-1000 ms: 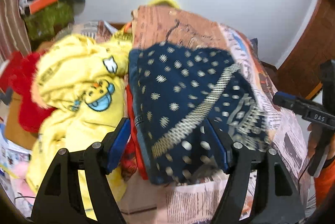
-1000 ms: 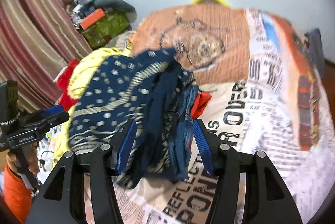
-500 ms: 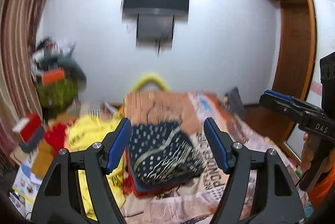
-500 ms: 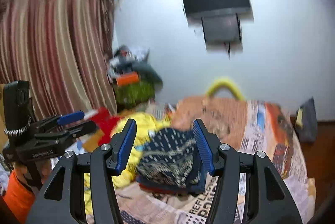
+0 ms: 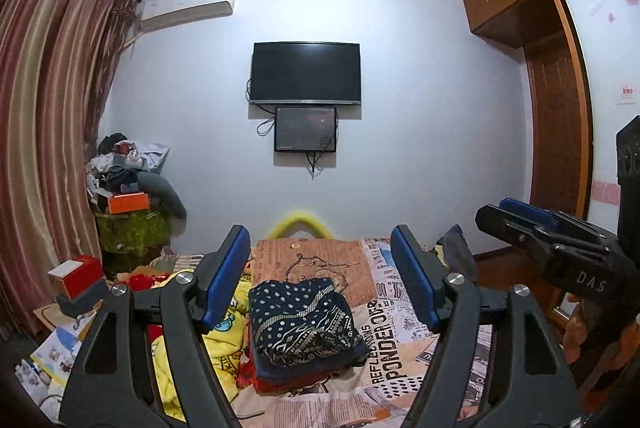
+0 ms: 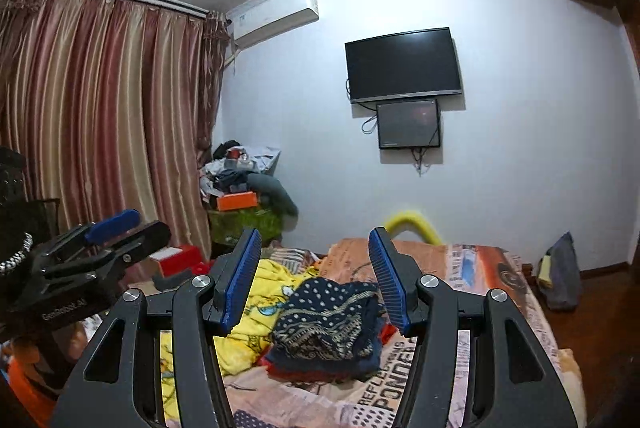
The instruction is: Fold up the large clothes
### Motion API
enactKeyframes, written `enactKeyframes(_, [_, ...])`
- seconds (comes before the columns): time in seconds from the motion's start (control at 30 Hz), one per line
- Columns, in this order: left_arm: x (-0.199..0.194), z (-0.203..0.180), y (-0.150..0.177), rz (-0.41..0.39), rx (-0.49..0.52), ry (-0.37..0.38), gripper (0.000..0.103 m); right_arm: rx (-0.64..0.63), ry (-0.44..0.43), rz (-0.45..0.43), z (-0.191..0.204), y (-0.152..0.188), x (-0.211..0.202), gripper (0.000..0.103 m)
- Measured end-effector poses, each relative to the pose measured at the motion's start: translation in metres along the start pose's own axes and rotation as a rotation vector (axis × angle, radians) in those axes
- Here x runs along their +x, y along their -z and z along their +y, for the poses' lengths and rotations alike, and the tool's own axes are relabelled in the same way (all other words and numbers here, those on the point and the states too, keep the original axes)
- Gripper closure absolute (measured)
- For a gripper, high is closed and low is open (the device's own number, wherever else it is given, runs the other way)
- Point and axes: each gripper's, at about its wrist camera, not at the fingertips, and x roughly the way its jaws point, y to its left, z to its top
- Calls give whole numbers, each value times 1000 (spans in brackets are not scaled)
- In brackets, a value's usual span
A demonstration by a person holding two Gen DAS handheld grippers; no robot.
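- Left wrist view: the left claw (image 5: 320,278) stands wide with nothing between its 2 blue pads (image 5: 225,274); its jaws have just been opening further.
- 1 folded navy patterned garment (image 5: 302,320) lies on the bed (image 5: 404,340), topping a small stack with a red layer (image 5: 276,384) under it. It is well beyond the pads, touching neither.
- 1 yellow cartoon-print garment (image 5: 220,332) lies crumpled just beside the stack, on its left.
- The right claw (image 5: 520,224) juts in from the right edge, held by 1 hand (image 5: 576,332).
- On the far wall hang 2 dark screens: 1 large television (image 5: 306,73) and 1 smaller screen (image 5: 305,129) directly below it. 1 air conditioner (image 5: 188,6) sits high on the left, beside striped curtains (image 5: 48,132).
- 1 red box (image 5: 76,274) rests left of the bed.

- Right wrist view: the right claw (image 6: 316,282) is held partly apart, empty, its 2 blue pads (image 6: 242,280) clear of any cloth.
- The navy patterned garment (image 6: 328,324) sits on the bed (image 6: 480,268) beyond the pads, the yellow cartoon-print garment (image 6: 272,292) touching it on the left.
- The left claw (image 6: 116,228) shows at the left edge.
- 1 orange box (image 6: 237,201) tops a cluttered pile (image 6: 240,188) in the corner.
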Motion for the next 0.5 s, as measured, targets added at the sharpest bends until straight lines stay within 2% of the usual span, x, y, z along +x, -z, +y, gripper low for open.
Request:
enactKeyframes(0.03, [-1, 0, 3, 0, -4, -4, 19, 0, 4, 3, -1, 1, 1, 50])
enactKeyframes(0.1, [0, 2, 6, 2, -18, 0, 10, 3, 21, 16, -1, 1, 4, 35])
enactKeyframes(0.13, [-1, 2, 7, 4, -22, -5, 6, 4, 33, 16, -1, 1, 5, 31])
enactKeyframes(0.2, [-2, 3, 10, 6, -19, -29, 2, 2, 57, 10, -2, 1, 3, 23])
enactKeyframes(0.4, [-2, 4, 14, 17, -20, -35, 1, -7, 103, 10, -3, 4, 2, 8])
enactKeyframes(0.5, [-2, 4, 15, 19, -24, -36, 1, -5, 112, 4, -5, 7, 0, 5])
